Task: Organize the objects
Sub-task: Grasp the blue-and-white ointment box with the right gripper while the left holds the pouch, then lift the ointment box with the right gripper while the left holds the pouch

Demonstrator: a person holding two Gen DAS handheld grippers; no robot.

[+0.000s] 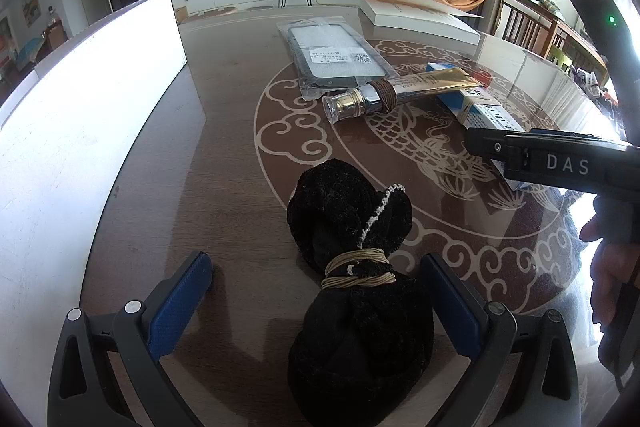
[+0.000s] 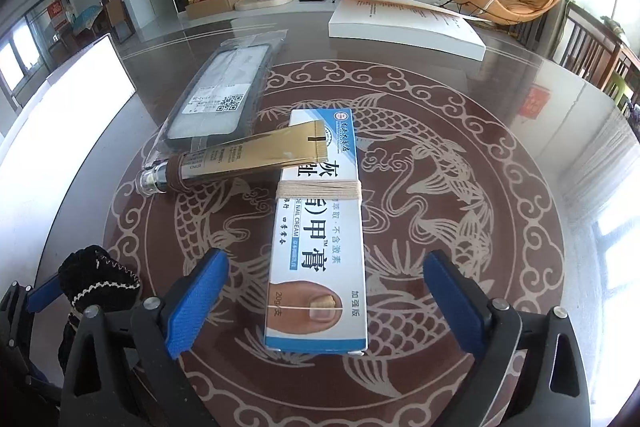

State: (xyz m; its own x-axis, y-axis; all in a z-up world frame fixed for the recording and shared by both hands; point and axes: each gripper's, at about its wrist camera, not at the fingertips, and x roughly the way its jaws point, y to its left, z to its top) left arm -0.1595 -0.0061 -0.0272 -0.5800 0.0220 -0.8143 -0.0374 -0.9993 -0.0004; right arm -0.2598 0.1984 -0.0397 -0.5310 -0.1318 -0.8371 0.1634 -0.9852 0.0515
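Note:
A black velvet pouch [image 1: 352, 267] tied with tan cord lies on the table between the open blue pads of my left gripper [image 1: 316, 283], untouched by them. It also shows at the lower left of the right wrist view [image 2: 98, 279]. My right gripper [image 2: 324, 291] is open around the near end of a blue-and-white nail cream box [image 2: 318, 247] bound with string. A gold tube [image 2: 244, 157] with a clear cap rests across the box's far end. A bagged phone case [image 2: 224, 95] lies beyond it. The right gripper also shows in the left wrist view [image 1: 480, 143].
A white open box [image 1: 80, 131] stands along the table's left side. A thick white book [image 2: 404, 23] lies at the far right. The table [image 2: 500, 131] is glass-topped with a fish pattern. Wooden chairs [image 2: 592, 51] stand to the right.

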